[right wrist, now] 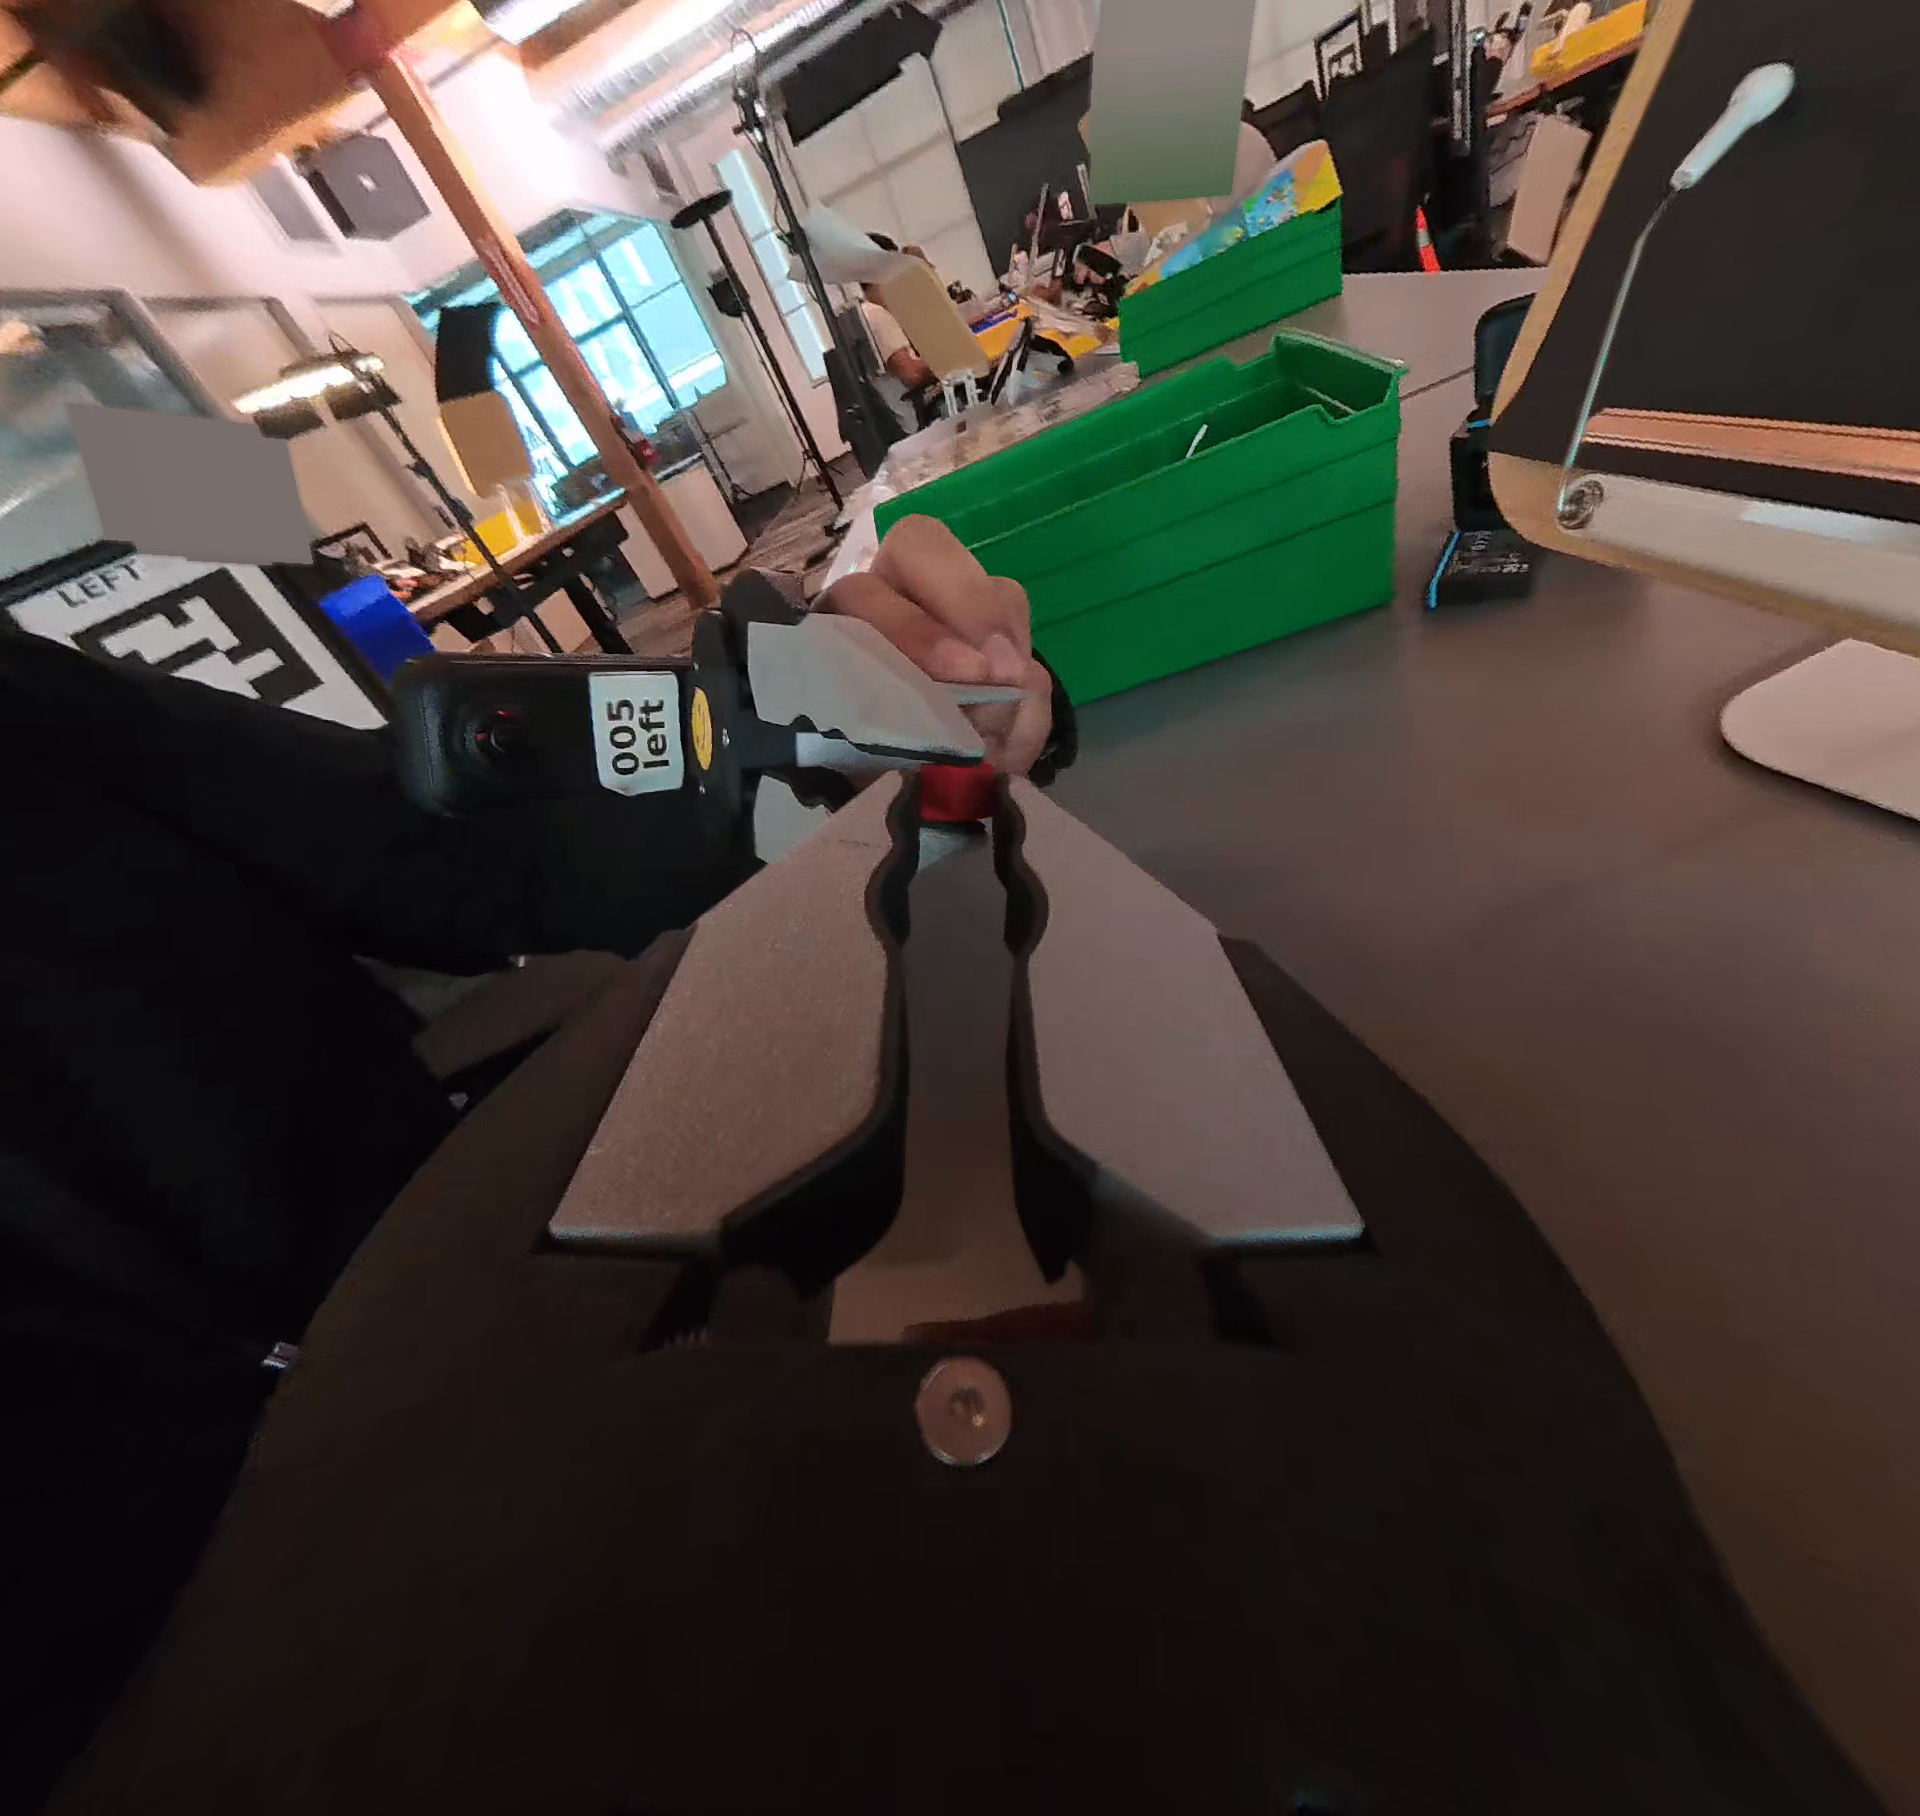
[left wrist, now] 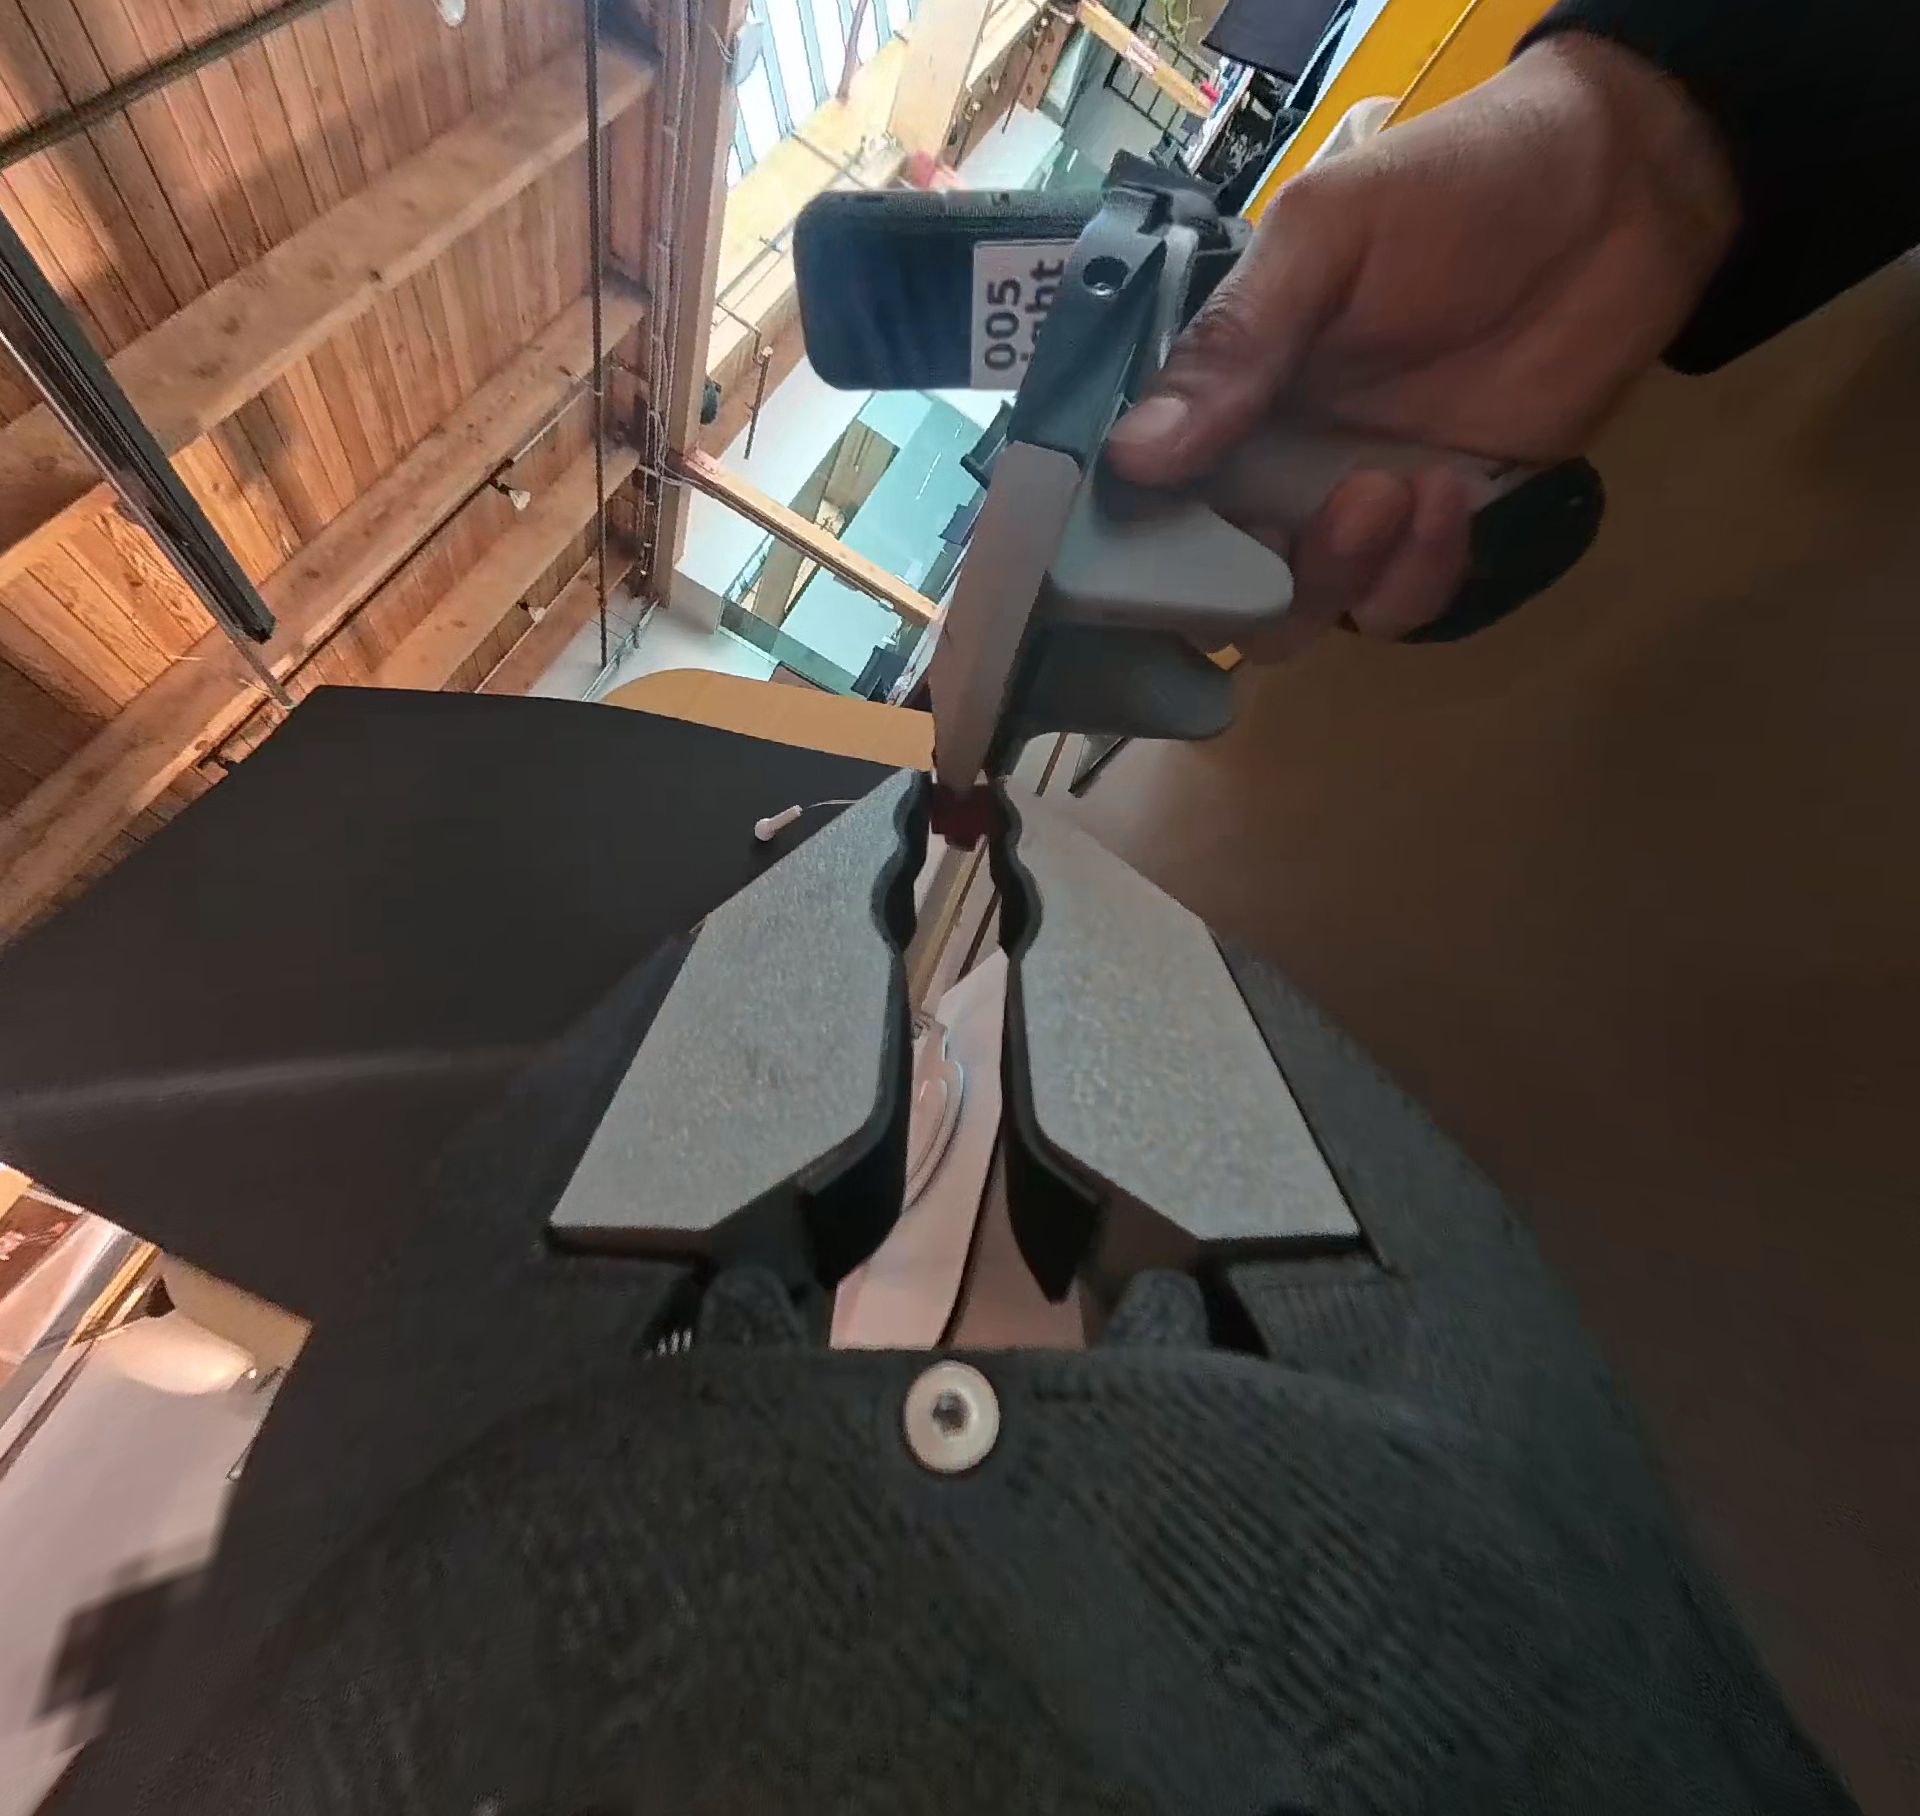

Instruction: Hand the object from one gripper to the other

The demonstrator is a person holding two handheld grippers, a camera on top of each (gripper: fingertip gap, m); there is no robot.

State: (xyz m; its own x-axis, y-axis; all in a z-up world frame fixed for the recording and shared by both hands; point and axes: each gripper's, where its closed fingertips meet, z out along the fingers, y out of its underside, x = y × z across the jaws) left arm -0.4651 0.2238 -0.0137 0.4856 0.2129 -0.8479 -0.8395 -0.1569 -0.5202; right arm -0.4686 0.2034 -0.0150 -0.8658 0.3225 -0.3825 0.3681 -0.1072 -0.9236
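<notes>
A small red block (left wrist: 954, 819) sits between the tips of my left gripper (left wrist: 961, 810), whose fingers press it from both sides. My right gripper (left wrist: 971, 769), held by a hand, comes in from above and its narrow tips meet the same block. In the right wrist view the red block (right wrist: 951, 792) is pinched between my right gripper's (right wrist: 954, 810) fingers. The left gripper (right wrist: 971, 753) reaches in from the left, touching the block's top. Both hold the block in the air above the grey table (right wrist: 1455, 935).
Stacked green bins (right wrist: 1195, 540) stand on the table beyond the grippers. A small black box (right wrist: 1481, 561) lies to their right. A monitor with a white foot (right wrist: 1829, 727) is at the right edge. A black board (left wrist: 416, 883) fills the left of the left wrist view.
</notes>
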